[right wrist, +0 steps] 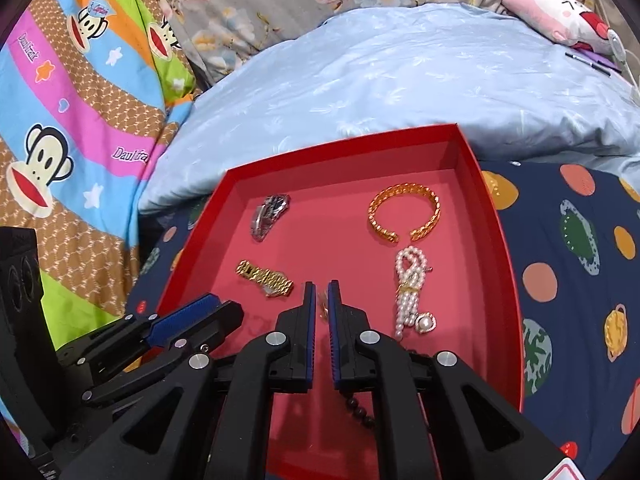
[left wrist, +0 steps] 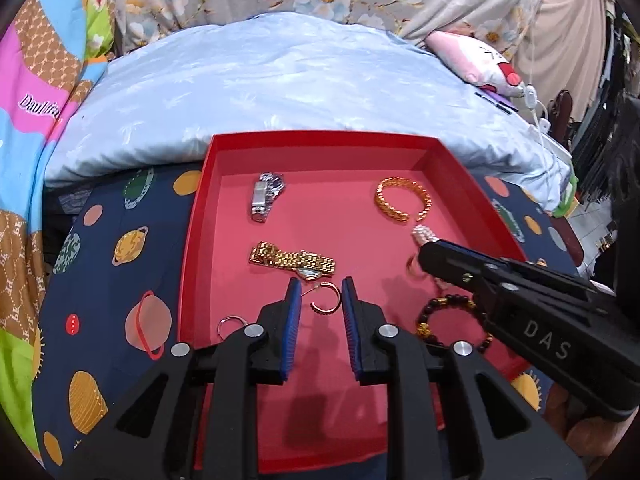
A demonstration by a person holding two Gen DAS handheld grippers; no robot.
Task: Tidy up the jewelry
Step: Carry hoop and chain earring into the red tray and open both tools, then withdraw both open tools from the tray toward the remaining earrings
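Right gripper [left wrist: 420, 254] marked "DAS", jaws narrow around small gold piece [right wrist: 322, 304], grip unclear; left gripper [left wrist: 321, 294] spread over hoop earring [left wrist: 325, 299]; far-left blanket [right wrist: 80, 120] reads "Daul Fra…".

A shallow red cardboard box [left wrist: 208, 184] sits on a dark blue cloth with planets [left wrist: 120, 264]. Inside lie a silver metal watch [left wrist: 266, 196], a gold chain-link watch [left wrist: 292, 262] and an open gold bangle [left wrist: 404, 198]. The left gripper [left wrist: 320, 298] hangs with its blue pads apart around a small gold hoop earring [left wrist: 326, 300], not touching it.
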